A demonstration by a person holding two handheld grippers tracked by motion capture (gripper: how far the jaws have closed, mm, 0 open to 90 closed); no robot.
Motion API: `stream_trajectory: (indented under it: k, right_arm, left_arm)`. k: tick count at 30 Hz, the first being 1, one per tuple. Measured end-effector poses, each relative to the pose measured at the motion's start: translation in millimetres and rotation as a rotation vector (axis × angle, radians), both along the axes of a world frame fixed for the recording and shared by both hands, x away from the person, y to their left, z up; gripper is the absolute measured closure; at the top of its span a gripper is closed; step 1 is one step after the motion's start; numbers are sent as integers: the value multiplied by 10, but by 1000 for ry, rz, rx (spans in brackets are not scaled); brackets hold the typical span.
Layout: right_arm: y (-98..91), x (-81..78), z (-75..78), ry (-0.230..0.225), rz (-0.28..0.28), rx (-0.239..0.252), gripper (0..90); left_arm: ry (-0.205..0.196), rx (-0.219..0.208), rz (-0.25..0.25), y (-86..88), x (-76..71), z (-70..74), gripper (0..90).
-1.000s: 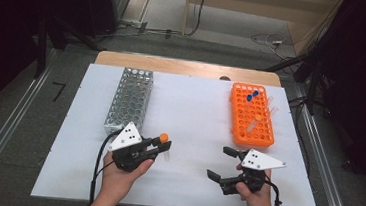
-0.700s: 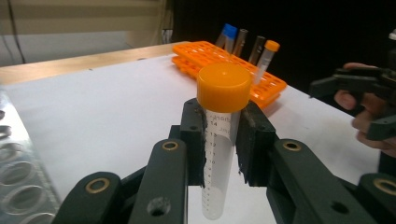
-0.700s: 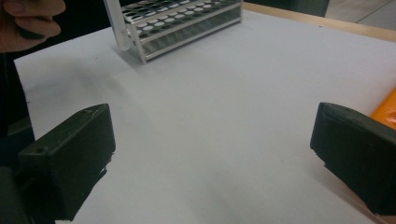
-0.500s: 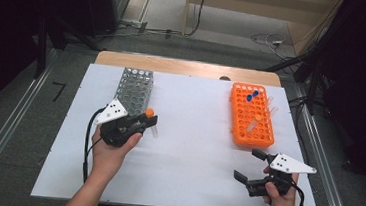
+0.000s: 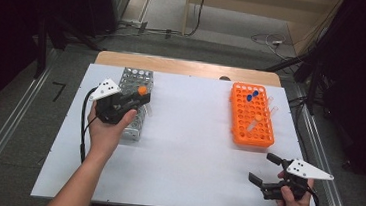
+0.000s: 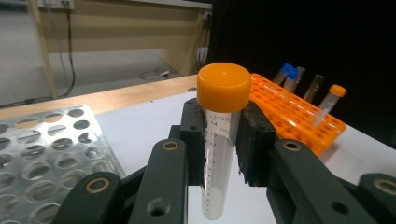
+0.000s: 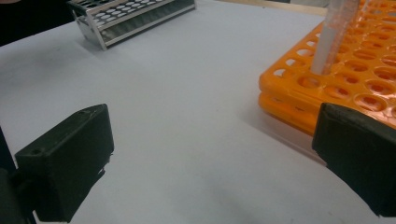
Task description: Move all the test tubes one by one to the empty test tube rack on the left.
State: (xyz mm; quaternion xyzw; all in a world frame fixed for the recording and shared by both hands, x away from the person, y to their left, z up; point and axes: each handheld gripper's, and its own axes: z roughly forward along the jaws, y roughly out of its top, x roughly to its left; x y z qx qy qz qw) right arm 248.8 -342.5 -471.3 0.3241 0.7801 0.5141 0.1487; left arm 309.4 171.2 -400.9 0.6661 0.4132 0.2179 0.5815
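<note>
since the earlier frame, left gripper (image 5: 133,100) has shifted over the metal rack (image 5: 134,78) — jaws clenched on an orange-capped tube (image 6: 219,140); right gripper (image 5: 265,171) — jaws released.

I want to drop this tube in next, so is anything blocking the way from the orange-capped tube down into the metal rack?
Nothing visible does. The left tongs hold the orange-capped tube upright beside the metal rack, whose visible holes look open, with no tubes in them. The orange rack stands far across the table.

The left claw (image 5: 138,100) holds an orange-capped tube (image 5: 143,92) over the metal rack (image 5: 136,75); the right claw (image 5: 264,169) gapes near the orange rack (image 5: 251,134).
</note>
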Motion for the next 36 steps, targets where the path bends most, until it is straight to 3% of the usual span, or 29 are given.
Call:
stream_trajectory:
  k: [17,31,36]
  right_arm:
    - [-134,104,-105,32,-32,13,0]
    - [-201,122,-126,28,-67,28,0]
    - [-217,126,-136,32,-75,33,0]
  left_arm:
    - [-3,49,129,63,609,-11,744]
    - [23,10,222,111,1139,-123,745]
    - [7,28,242,76,1278,-108,746]
